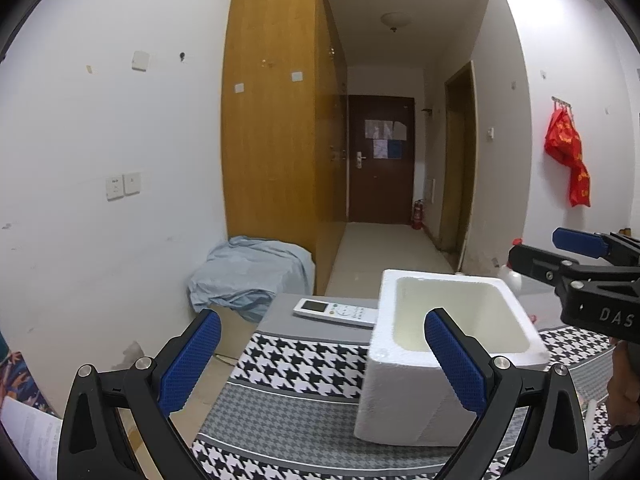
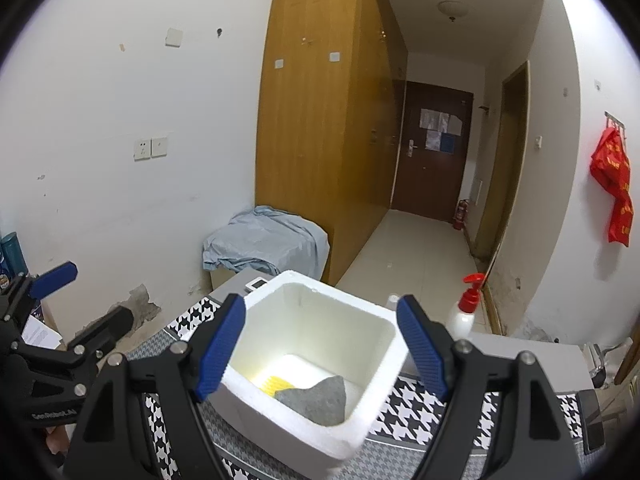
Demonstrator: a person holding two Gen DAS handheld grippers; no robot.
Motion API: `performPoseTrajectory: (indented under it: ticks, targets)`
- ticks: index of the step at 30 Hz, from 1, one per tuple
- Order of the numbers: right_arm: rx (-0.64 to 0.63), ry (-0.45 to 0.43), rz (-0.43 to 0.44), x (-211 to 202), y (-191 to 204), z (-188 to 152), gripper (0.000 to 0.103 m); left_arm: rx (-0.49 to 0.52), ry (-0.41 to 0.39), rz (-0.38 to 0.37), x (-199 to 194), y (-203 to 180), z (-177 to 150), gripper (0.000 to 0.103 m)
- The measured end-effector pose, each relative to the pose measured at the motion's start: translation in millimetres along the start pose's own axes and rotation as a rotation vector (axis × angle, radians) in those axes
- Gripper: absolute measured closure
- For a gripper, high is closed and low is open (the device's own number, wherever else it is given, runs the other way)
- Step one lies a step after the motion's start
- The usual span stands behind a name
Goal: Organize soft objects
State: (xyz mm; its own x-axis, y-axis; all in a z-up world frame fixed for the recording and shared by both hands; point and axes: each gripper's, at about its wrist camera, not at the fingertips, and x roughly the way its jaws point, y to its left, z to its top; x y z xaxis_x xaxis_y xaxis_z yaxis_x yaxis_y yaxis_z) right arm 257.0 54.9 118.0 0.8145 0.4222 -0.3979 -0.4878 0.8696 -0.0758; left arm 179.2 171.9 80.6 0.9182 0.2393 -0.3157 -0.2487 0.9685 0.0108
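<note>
Now grey cloth (image 2: 314, 400) inside foam box (image 2: 320, 428)

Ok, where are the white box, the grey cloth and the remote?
white box (image 2: 384, 322): right wrist view, far rim.
grey cloth (image 2: 316, 400): right wrist view, its middle, inside the box.
remote (image 1: 334, 312): left wrist view, button area.

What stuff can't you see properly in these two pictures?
- Foam box bottom: left wrist view, its near wall hides it.
- Yellow item: right wrist view, the grey cloth covers part; what it is stays unclear.
- Remote control: right wrist view, mostly behind the box.
- Door papers: too small to read.
- Spray bottle base: cut off by the right gripper finger.
</note>
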Motion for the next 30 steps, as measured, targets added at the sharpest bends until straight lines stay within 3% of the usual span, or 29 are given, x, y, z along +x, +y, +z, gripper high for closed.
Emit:
performPoseTrajectory:
  ticks: [15,30]
  targets:
    - [0.055,-0.093,-0.096,-86,-20,-6,0.016,0.065,-0.051,-0.114,-47,-42,9,0.001]
    - [0.089,-0.146,-0.166,-154,-35,-39,0.006,0.069,-0.122,-0.198,-105,-66,7,0.001]
